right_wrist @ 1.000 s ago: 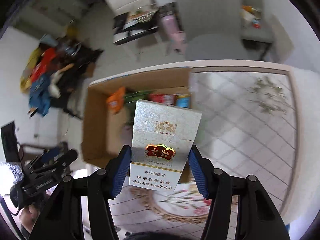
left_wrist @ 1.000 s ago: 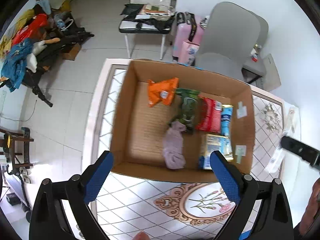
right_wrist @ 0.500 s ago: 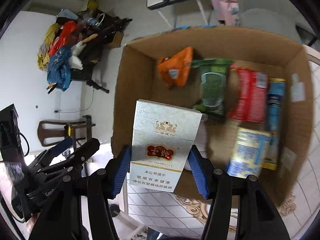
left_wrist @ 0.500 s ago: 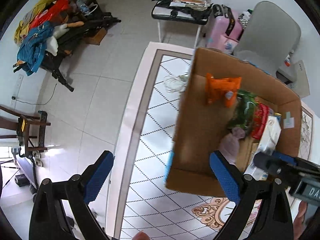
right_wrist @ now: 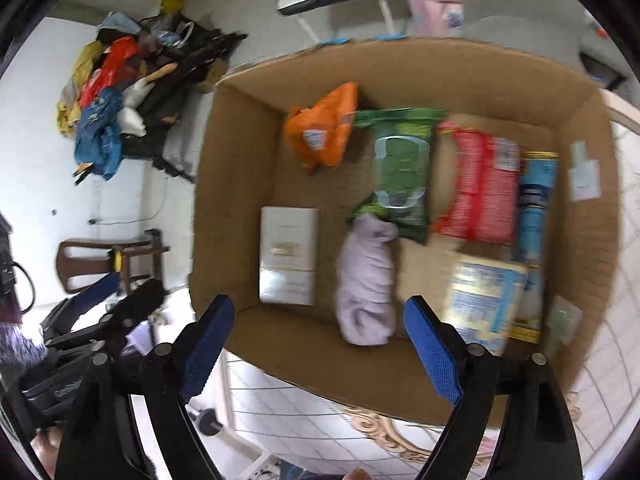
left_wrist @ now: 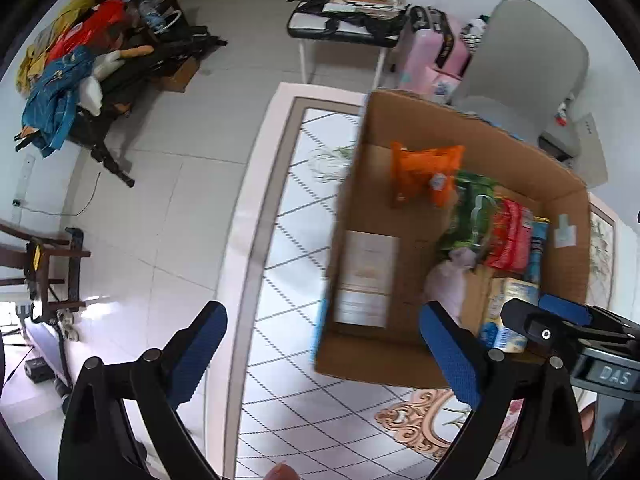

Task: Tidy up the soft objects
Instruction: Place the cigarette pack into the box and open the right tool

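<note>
1. The open brown cardboard box point(right_wrist: 248, 152) sits on a table with a white top crossed by dark diamond lines and a pink-and-gold floral medallion point(left_wrist: 288, 412); the box lies toward the table's far right in the left wrist view.
2. The right gripper point(right_wrist: 320, 344) hovers over the box's near wall, its blue-padded jaws spread wide with nothing between them.
3. The left gripper point(left_wrist: 324, 348) hangs over the table's left edge, near the box's near-left corner, its jaws likewise wide apart and empty.
4. A flat white rectangular carton point(right_wrist: 288, 256) lies on the box floor at the near left, apart from the other goods.
5. Just right of it lies a rolled pale lilac cloth point(right_wrist: 366, 280), its far end touching a green wet-wipe pack point(right_wrist: 400, 168).
6. An orange crinkled pouch point(right_wrist: 324, 128) lies at the far left of the row, beside the green pack.
7. A red foil packet point(right_wrist: 480, 184) and a narrow blue packet point(right_wrist: 534, 208) lie further right, with a yellow-and-blue packet point(right_wrist: 484, 296) nearer, its print blurred.
8. The floor is pale grey tile point(left_wrist: 160, 200).
9. At the far left, a heap of coloured clothes and bags point(left_wrist: 68, 76) rests on dark gear.
10. Beyond the table stand a white-legged bench with dark items point(left_wrist: 344, 20), a pink suitcase point(left_wrist: 436, 56) and a grey chair point(left_wrist: 536, 56).
11. A dark wooden chair point(left_wrist: 52, 268) stands at the left.
</note>
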The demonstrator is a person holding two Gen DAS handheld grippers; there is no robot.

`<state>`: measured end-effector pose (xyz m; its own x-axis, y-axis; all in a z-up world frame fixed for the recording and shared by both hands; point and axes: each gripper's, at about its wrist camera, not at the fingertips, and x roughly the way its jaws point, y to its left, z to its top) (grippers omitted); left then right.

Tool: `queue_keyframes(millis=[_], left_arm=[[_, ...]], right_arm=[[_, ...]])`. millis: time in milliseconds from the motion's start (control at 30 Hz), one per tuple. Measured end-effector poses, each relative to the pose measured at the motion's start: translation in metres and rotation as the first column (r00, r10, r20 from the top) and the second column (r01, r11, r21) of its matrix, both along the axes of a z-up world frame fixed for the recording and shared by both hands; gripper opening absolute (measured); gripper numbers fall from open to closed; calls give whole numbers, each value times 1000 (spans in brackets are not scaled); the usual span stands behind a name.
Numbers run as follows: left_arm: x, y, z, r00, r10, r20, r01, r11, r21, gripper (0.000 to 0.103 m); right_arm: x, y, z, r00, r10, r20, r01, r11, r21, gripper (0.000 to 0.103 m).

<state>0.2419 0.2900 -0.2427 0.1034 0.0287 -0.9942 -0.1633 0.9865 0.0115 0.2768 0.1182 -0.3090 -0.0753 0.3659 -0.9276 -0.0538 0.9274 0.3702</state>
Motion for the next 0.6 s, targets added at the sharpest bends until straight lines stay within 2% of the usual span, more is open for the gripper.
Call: queue_keyframes(millis=[200,433,600], left_arm=[[-5,-32,20,998,-43,50,45,998,-42,99],[-13,-69,42,990,-89,113,96,994,-53,100],[-27,-86,63,981,-107,161,116,992,-51,101]], right_arm=[[-21,-42,34,993,-41,112,61,980,-190,94],[-42,-84,68,975,-88,205,146,946,-288,95],[-68,-98,94,966,-103,237,170,944,-283,95]])
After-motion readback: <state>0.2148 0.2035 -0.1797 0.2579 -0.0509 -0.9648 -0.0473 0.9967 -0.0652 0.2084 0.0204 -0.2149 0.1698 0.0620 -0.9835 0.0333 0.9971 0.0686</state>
